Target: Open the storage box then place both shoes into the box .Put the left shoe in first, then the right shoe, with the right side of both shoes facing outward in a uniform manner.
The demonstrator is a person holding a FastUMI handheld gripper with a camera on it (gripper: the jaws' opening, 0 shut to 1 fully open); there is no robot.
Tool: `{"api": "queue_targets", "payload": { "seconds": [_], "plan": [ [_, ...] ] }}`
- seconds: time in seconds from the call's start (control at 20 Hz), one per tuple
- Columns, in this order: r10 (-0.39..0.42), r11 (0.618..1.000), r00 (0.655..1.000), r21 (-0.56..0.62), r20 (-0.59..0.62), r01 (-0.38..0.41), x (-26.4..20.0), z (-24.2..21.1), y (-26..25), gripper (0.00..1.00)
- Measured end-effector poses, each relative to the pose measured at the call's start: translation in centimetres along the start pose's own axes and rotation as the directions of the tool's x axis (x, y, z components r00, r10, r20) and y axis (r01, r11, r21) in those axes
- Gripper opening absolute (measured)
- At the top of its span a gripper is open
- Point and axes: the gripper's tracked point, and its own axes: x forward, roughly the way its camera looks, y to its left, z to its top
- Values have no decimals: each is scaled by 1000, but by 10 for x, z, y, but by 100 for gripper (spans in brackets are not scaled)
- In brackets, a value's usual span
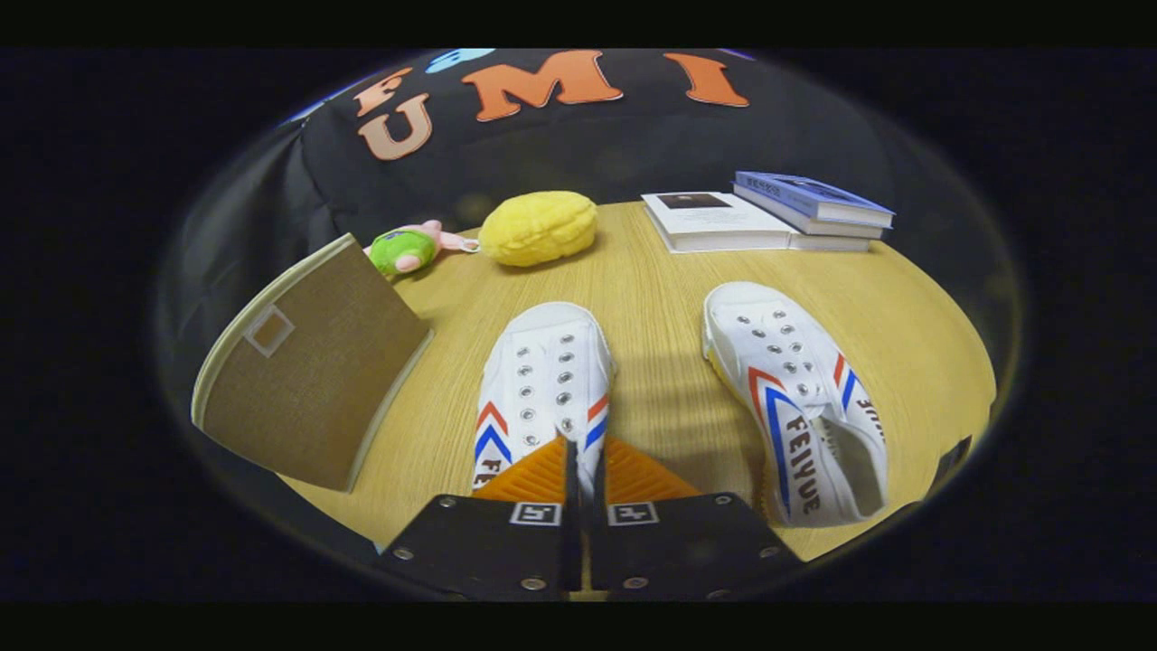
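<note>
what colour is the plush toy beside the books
Yellow plush toy, clearest in the gripper view, well beyond the fingers.

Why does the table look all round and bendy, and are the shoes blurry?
In the gripper view, the fisheye lens bows the light wooden table into a curve; the two white canvas shoes look sharp, with small glints on their metal eyelets; striped shadows fall between them; the closed gripper sits over the nearer shoe's heel end.
</note>
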Motion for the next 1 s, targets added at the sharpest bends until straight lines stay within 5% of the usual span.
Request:
{"api": "queue_targets", "payload": {
  "seconds": [0.6,1.0],
  "plan": [
    [-63,983,992,177,105,44,-58,83,21,0],
    [-26,975,974,220,227,-25,-90,160,103,0]
  ]
}}
